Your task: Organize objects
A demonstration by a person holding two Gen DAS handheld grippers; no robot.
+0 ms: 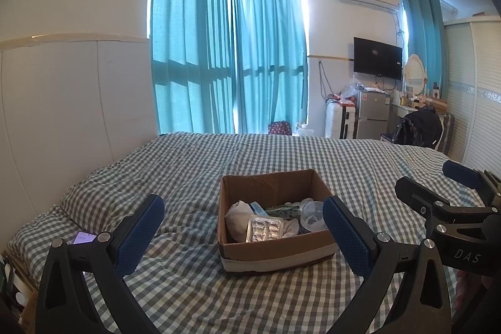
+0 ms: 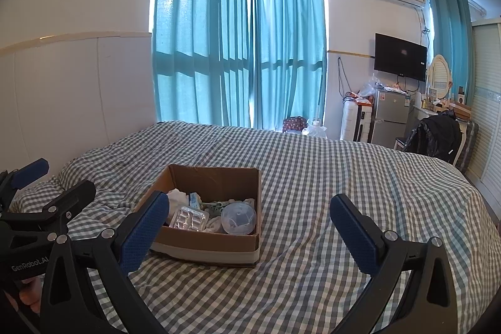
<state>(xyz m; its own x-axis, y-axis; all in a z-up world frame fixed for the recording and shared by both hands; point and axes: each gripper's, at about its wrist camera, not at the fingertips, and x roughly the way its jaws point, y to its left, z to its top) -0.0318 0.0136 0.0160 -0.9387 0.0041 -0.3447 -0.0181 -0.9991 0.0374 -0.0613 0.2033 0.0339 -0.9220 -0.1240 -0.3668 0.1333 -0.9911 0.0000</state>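
An open cardboard box (image 1: 275,246) (image 2: 203,243) sits on the checked bedcover. Inside lie a silver blister pack (image 1: 264,229) (image 2: 189,219), a clear round plastic container (image 1: 311,215) (image 2: 238,216), a bundled white cloth (image 1: 238,218) and a small blue-and-white carton (image 1: 258,207). My left gripper (image 1: 244,204) (image 2: 62,177) is open and empty, held just short of the box with its jaws spanning the box's width. Open and empty too, my right gripper (image 2: 250,204) (image 1: 432,180) hovers to the right of the box, its left finger (image 2: 147,227) overlapping the box's near-left corner.
A phone (image 1: 83,238) with a lit screen lies on the bed near the left edge. The checked bed (image 2: 313,177) stretches far ahead and right. Beyond it are teal curtains (image 1: 228,52), a small fridge (image 1: 374,115), a chair with a black jacket (image 2: 435,136) and a wardrobe (image 2: 488,102).
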